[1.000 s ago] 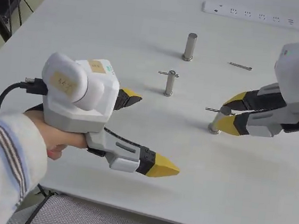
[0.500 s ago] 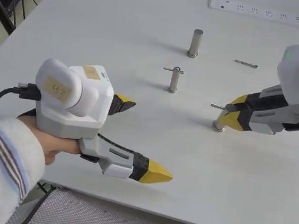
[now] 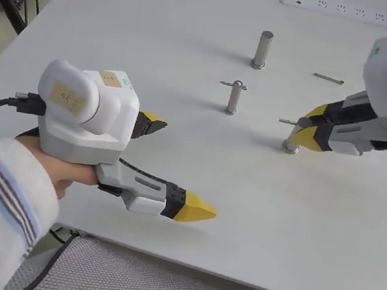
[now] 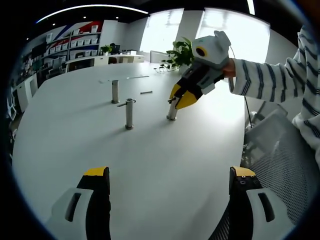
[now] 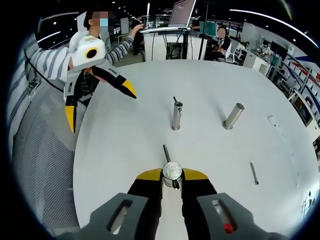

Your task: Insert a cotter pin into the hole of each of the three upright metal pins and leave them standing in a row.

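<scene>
A: What is the right gripper (image 3: 306, 127) doing?

B: It pinches the top of the near pin (image 3: 290, 147). A second ago its yellow tips stood a bit wider around that pin. Now they are closed tight on it.

A: Is there a cotter pin in that one?

B: Yes. A thin cotter pin (image 3: 287, 121) pokes out sideways near its top. It was there a second ago too.

A: And the left gripper (image 3: 179, 166)?

B: It hangs over the table (image 3: 123, 27) by the near edge. Its jaws are wide apart and it has nothing in them.

A: Where are the other pins?

B: The middle pin (image 3: 234, 99) stands farther in, with a cotter pin of its own through the top. The far pin (image 3: 262, 50) stands closest to the far edge, and its top is bare.

A: So what is left to do?

B: Probably just one pin. The loose cotter pin (image 3: 328, 79) lies flat beside the far pin, not far from the power strip (image 3: 346, 7) at the far edge. All three pins stand up in a row. It looks like the right gripper should let go next and fetch that last one.
</scene>
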Demonstrator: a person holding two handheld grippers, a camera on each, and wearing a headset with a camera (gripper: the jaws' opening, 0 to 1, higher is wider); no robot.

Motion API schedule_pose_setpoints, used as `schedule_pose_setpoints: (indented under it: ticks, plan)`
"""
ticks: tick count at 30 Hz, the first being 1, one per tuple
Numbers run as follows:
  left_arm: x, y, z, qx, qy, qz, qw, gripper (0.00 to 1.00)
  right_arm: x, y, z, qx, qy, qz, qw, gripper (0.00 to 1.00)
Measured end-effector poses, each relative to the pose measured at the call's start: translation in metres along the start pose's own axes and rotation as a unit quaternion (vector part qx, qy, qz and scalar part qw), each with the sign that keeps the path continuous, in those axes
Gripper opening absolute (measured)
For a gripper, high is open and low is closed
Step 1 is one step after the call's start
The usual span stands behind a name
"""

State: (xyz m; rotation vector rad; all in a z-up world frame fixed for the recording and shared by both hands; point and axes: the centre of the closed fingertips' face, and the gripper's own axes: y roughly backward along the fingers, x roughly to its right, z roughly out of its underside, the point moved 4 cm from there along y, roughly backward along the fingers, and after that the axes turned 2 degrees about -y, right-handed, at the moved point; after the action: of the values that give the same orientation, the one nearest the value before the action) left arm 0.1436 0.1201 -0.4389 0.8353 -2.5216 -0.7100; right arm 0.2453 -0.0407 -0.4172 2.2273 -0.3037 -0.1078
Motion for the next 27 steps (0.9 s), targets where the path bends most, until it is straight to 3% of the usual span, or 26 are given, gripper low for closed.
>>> schedule_pose_setpoints:
  ticks: [10, 27]
  plan:
    - [0.001, 0.004, 0.01, -0.028, -0.01, 0.003, 0.9996, 0.99, 0.021, -0.009, -0.009, -0.004, 0.019, 0.001, 0.9998, 0.08]
    - [-0.004, 0.009, 0.009, -0.025, -0.005, -0.014, 0.9996, 0.99, 0.03, -0.02, -0.008, 0.009, 0.013, -0.014, 0.9998, 0.08]
